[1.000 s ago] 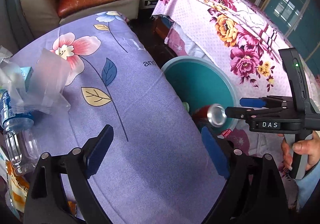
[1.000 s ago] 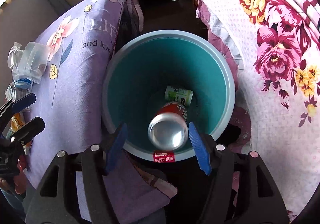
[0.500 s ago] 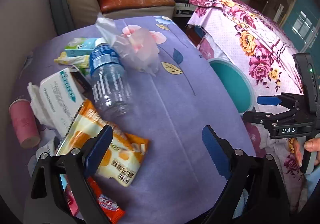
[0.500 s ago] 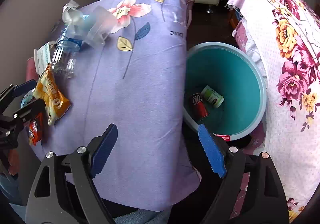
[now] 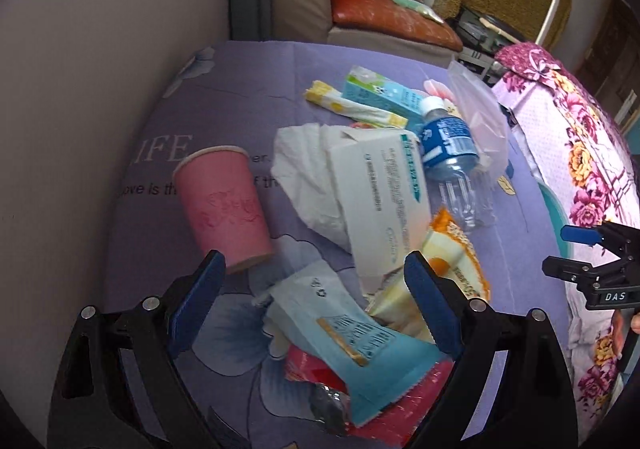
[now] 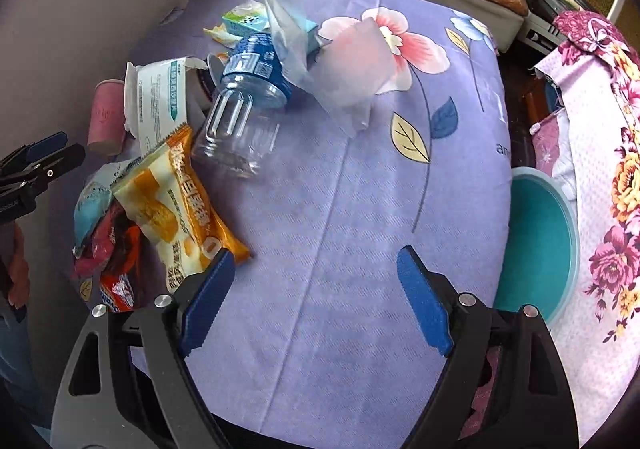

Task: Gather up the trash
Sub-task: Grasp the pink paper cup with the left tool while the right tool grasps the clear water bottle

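Trash lies piled on the purple flowered tablecloth (image 6: 340, 209). My left gripper (image 5: 316, 289) is open and empty, hovering over a light blue packet (image 5: 352, 337) with a pink paper cup (image 5: 224, 205) just to its left. A white box (image 5: 380, 201), tissue (image 5: 304, 169), plastic bottle (image 5: 452, 161) and orange snack bag (image 5: 452, 265) lie beyond. My right gripper (image 6: 316, 297) is open and empty over bare cloth, right of the orange snack bag (image 6: 180, 209) and the plastic bottle (image 6: 244, 117). The teal bin (image 6: 536, 245) stands at the table's right edge.
A clear plastic bag (image 6: 340, 65), a small green carton (image 5: 380, 93) and a yellow wrapper (image 5: 352, 107) lie at the far side. A red wrapper (image 6: 116, 261) lies near the left edge. A grey wall (image 5: 80, 89) borders the left. A floral bed (image 6: 600, 169) is to the right.
The can left my right gripper and dropped into the teal bin. Both grippers then swung left from the bin, and now hang over the table and the trash pile.
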Action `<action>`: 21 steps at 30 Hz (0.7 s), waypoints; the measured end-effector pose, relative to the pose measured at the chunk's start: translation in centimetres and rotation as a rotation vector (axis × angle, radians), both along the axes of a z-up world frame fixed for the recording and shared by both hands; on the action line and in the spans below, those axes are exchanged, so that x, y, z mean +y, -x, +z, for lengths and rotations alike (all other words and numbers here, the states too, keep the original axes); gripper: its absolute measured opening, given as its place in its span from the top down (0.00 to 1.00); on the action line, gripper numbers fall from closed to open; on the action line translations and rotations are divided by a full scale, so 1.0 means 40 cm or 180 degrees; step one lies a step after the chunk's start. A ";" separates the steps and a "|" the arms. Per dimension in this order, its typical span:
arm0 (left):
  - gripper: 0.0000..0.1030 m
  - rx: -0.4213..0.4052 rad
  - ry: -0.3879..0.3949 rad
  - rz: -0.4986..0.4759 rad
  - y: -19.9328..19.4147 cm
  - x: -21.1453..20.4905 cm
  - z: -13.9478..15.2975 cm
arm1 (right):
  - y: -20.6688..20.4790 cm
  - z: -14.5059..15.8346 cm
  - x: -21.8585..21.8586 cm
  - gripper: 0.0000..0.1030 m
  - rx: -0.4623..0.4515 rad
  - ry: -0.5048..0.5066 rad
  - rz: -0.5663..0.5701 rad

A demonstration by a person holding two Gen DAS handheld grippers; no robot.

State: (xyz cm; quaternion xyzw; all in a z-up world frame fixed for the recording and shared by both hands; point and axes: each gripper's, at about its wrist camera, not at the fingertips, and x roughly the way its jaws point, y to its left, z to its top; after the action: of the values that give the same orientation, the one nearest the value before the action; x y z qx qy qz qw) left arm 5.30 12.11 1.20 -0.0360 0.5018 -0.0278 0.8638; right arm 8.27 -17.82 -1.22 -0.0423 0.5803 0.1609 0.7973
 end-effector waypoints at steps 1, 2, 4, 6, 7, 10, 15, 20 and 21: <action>0.12 0.0022 0.0015 0.0069 -0.013 0.026 -0.008 | -0.018 0.003 0.019 0.23 0.0005 -0.0015 0.0010; 0.12 0.0048 0.0034 0.0137 -0.026 0.049 -0.017 | -0.036 0.004 0.037 0.23 0.0017 -0.0040 0.0019; 0.12 0.0091 0.0047 0.0251 -0.052 0.090 -0.035 | -0.072 0.006 0.070 0.23 0.0049 -0.0099 0.0018; 0.12 0.0128 0.0087 0.0334 -0.076 0.118 -0.051 | -0.111 0.006 0.100 0.23 0.0092 -0.0154 0.0011; 0.14 0.0138 0.0100 0.0352 -0.086 0.126 -0.058 | -0.129 0.005 0.112 0.23 0.0110 -0.0172 0.0004; 0.24 0.0204 0.0146 0.0401 -0.117 0.137 -0.085 | -0.181 -0.007 0.136 0.23 0.0207 -0.0255 -0.0064; 0.38 0.0237 0.0165 0.0450 -0.146 0.151 -0.125 | -0.239 -0.051 0.153 0.37 0.0414 -0.0371 -0.0137; 0.34 0.0275 0.0130 0.0368 -0.173 0.139 -0.144 | -0.262 -0.078 0.180 0.37 0.0467 -0.0441 -0.0066; 0.31 0.0298 0.0125 0.0376 -0.180 0.138 -0.152 | -0.265 -0.082 0.188 0.37 0.0460 -0.0427 -0.0046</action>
State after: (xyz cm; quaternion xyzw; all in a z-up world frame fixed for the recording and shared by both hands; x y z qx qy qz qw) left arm 12.51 17.62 -4.90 -0.0837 0.5381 0.0151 0.8386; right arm 18.86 -10.31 -4.50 0.0271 0.6244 0.1963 0.7555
